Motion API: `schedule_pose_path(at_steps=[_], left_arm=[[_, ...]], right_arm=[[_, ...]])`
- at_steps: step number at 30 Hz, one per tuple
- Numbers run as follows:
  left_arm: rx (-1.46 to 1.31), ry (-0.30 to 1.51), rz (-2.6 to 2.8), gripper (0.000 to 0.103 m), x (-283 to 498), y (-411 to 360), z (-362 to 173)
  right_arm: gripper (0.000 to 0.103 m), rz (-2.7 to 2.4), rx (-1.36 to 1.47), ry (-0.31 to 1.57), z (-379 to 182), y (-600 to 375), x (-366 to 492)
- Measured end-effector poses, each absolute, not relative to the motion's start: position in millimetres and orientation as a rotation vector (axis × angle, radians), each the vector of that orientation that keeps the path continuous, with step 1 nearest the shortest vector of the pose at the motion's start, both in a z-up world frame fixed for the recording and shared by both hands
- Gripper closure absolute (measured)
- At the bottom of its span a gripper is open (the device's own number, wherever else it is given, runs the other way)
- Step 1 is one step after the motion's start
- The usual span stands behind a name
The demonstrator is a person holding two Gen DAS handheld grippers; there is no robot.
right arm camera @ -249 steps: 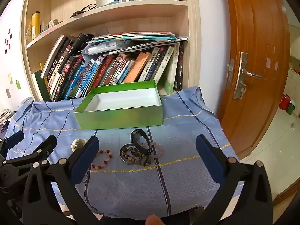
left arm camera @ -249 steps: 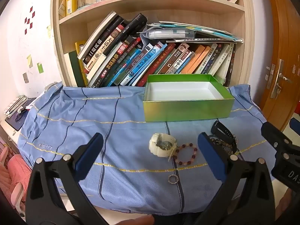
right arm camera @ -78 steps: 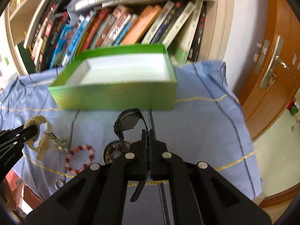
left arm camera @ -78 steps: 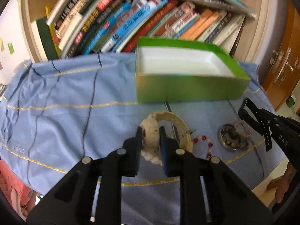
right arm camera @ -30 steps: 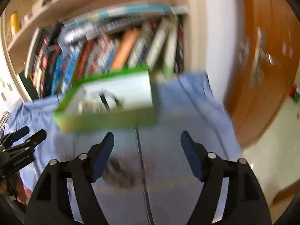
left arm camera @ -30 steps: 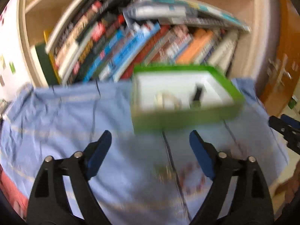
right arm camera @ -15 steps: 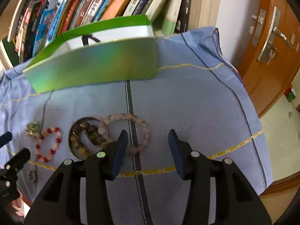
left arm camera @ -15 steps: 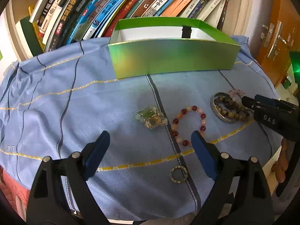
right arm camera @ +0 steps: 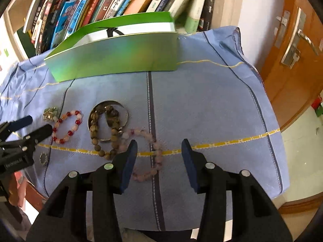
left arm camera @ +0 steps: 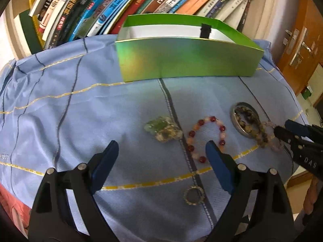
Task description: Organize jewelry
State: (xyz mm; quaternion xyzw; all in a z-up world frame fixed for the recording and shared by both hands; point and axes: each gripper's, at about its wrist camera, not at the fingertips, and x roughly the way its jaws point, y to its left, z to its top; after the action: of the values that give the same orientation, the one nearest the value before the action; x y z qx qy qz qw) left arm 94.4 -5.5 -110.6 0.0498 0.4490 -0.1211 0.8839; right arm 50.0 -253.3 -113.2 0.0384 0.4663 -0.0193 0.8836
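We are partway through tidying the jewelry: a black watch strap (left arm camera: 205, 31) already pokes above the rim of the green box (left arm camera: 187, 58) at the back of the blue cloth (left arm camera: 80, 109), in front of the bookshelf (left arm camera: 113, 6); what else lies inside we cannot tell.

Still out on the cloth are a greenish crystal cluster (left arm camera: 163, 128), a red-and-pale bead bracelet (left arm camera: 206, 138), a small ring (left arm camera: 194, 196), a metal bangle (right arm camera: 108, 120) with a brown wooden-bead strand (right arm camera: 105, 135) draped across it, and a pink bead bracelet (right arm camera: 149, 153).

Our left gripper (left arm camera: 161, 157) hangs wide open and empty just short of the cluster and red bracelet, its jaws having just narrowed a little. Our right gripper (right arm camera: 159, 155), about half open after closing in, straddles the pink bracelet's loop without pressing it. By our reckoning, most pieces remain.
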Motion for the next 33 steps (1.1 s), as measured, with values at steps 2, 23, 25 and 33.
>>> schedule_pose_path(at_steps=[2,23,25,33], left_arm=[[0.079,0.949,-0.243,0.041,98.1,-3.7,-112.7],[0.050,0.897,-0.155,0.037,101.4,25.5,-97.1],[0.058,0.901,-0.170,0.037,102.0,21.2,-99.9],[0.044,0.945,-0.197,0.070,112.1,12.1,-118.6]], right_arm=[[0.056,-0.044,0.084,0.970,-114.0,-255.9,50.0],[0.056,-0.064,0.090,0.950,-113.1,-253.8,48.6],[0.056,-0.054,0.086,0.953,-113.8,-249.9,49.9],[0.056,-0.040,0.077,0.959,-116.4,-243.3,52.2]])
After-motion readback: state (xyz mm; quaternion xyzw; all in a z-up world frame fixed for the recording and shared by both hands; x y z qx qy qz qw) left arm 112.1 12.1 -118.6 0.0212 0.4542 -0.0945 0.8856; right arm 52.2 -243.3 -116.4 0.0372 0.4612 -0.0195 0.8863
